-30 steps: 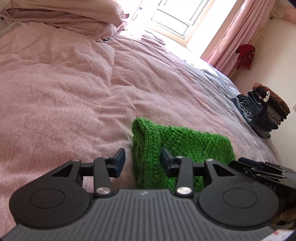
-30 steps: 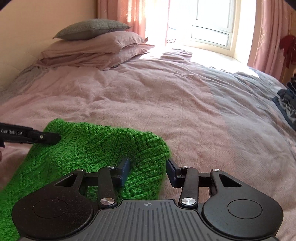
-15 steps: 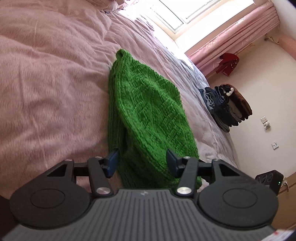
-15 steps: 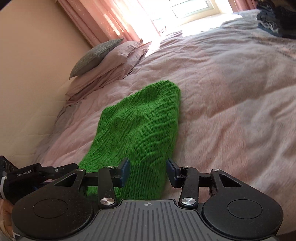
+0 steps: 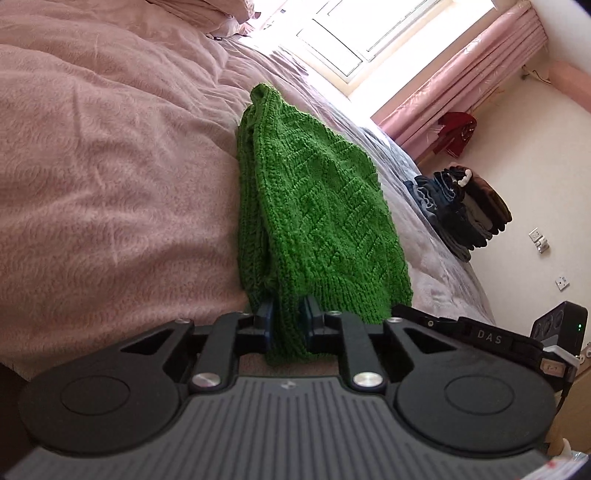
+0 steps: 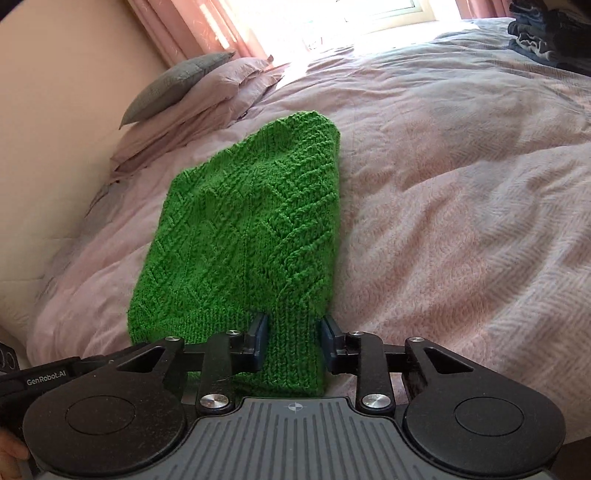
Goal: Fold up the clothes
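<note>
A wide bed [image 6: 461, 192] fills the room, spread with a rumpled pale pink quilt, with pink pillows [image 6: 207, 99] and a grey cushion [image 6: 173, 83] stacked at its head against a cream wall [image 6: 55, 129]. Strong daylight pours through a white-framed window [image 5: 343, 33] flanked by pink curtains [image 5: 461, 74]. On the far side, a red garment [image 5: 456, 133] hangs by the curtain, and two wall sockets [image 5: 537, 238] sit on the cream wall.

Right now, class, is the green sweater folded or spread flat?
Folded: the green sweater lies on the bed as a narrow bundle, doubled layers showing along its edge.
</note>
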A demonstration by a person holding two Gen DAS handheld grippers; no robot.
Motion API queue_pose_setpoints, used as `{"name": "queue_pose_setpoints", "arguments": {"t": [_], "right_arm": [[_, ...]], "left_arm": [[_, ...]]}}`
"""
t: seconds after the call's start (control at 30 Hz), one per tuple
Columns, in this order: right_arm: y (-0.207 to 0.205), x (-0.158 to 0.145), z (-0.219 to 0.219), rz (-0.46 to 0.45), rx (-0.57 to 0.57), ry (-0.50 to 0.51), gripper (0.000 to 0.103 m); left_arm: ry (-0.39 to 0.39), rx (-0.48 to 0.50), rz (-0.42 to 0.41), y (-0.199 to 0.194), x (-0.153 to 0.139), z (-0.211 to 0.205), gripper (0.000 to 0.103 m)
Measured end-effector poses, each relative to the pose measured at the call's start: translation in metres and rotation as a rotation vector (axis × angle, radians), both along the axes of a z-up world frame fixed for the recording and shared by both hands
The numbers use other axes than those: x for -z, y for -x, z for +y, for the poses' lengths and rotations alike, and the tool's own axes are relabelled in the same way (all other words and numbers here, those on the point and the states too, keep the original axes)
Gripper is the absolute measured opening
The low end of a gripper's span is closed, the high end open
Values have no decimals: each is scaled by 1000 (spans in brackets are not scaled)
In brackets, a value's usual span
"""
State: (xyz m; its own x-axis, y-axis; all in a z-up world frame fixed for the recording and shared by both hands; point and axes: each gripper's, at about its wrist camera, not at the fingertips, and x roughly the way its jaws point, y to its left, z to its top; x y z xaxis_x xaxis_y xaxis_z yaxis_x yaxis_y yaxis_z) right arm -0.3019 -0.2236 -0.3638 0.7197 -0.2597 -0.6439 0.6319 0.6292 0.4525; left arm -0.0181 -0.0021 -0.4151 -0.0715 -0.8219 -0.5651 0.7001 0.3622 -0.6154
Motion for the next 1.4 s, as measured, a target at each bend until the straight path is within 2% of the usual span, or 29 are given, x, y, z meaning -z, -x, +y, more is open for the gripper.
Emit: {"name": "queue_pose_setpoints", "arguments": {"t": [0.03,0.1,0.13,0.2,0.37,0.4,0.43,0.47,0.5,0.6,0.67,0.73,0.83,0.9,1.0,1.1,1.17,1.23,1.3,1.4], "right_arm": [[3,-1,-3,-8,8,-10,34],[10,1,-8,-38,42,-45,56],[15,4,-11,-68,52,-81,58],[21,11,-18,-130,71,-168,59],[25,35,-33,-266,145,-363,58],[25,38,-34,-285,158,-385,58],[25,40,-36,-300,165,-402,57],[23,41,-37,-312,161,-422,43],[22,42,-36,-307,171,-431,34],[23,30,-27,-308,193,-428,26],[20,18,-16,-336,181,-486,24],[10,3,5,-349,113,-480,24],[-14,7,27,-308,27,-511,26],[-25,20,29,-226,14,-510,32],[-19,18,24,-183,-5,-483,44],[1,-1,17,-155,-6,-343,55],[20,-9,13,-118,38,-246,57],[39,-10,7,-84,87,-195,58],[54,-7,3,-71,129,-184,58],[74,-1,-2,-71,188,-215,58]], "left_arm": [[-6,-5,0,-1,-4,1,33],[-8,-34,45,-7,-7,5,44],[-2,-50,92,-11,-5,7,51],[10,-89,196,-19,4,9,56],[59,-149,402,-28,30,-1,54],[65,-154,431,-28,34,-4,50],[70,-156,452,-29,37,-6,34],[74,-155,462,-28,38,-8,32],[69,-153,446,-29,35,-9,27],[72,-120,332,-32,8,-7,22],[117,-130,247,-41,-17,2,22],[142,-140,162,-53,-37,13,21],[90,-141,47,-66,-41,19,22],[24,-161,84,-69,-22,22,25],[44,-233,169,-66,-2,49,40],[64,-260,206,-52,1,67,50],[72,-228,191,-37,-1,73,57],[89,-205,217,-24,2,76,65],[96,-215,255,-17,10,72,65],[137,-286,304,-19,23,66,65]]}}
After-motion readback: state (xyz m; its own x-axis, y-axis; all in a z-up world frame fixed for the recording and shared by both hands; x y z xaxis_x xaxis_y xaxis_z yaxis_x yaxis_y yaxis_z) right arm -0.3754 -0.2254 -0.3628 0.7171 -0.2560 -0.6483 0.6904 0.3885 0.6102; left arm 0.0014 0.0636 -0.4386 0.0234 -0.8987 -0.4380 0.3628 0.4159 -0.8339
